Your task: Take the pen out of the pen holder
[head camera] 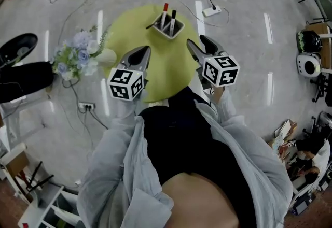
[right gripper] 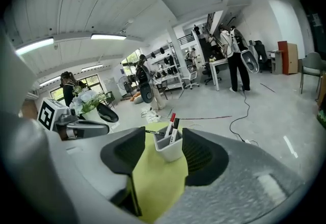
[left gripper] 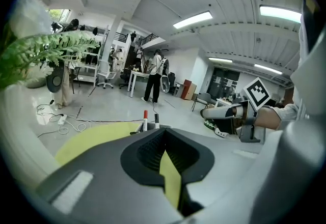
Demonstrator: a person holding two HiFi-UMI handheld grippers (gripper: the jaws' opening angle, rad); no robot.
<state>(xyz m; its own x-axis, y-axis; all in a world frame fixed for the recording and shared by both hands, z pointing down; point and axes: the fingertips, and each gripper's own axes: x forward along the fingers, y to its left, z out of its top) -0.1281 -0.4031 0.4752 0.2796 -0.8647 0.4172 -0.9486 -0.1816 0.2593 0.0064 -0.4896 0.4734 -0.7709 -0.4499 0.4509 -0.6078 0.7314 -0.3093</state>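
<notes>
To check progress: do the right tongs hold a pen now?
No, the right tongs are open and empty; the pens stand in the pen holder.

Pen holder (head camera: 169,27) on far part of surface (head camera: 124,35), pens (head camera: 164,13) in it; flowers (head camera: 78,56) at its left edge; left tool (head camera: 140,55) and right tool (head camera: 199,45) nearer.
</notes>
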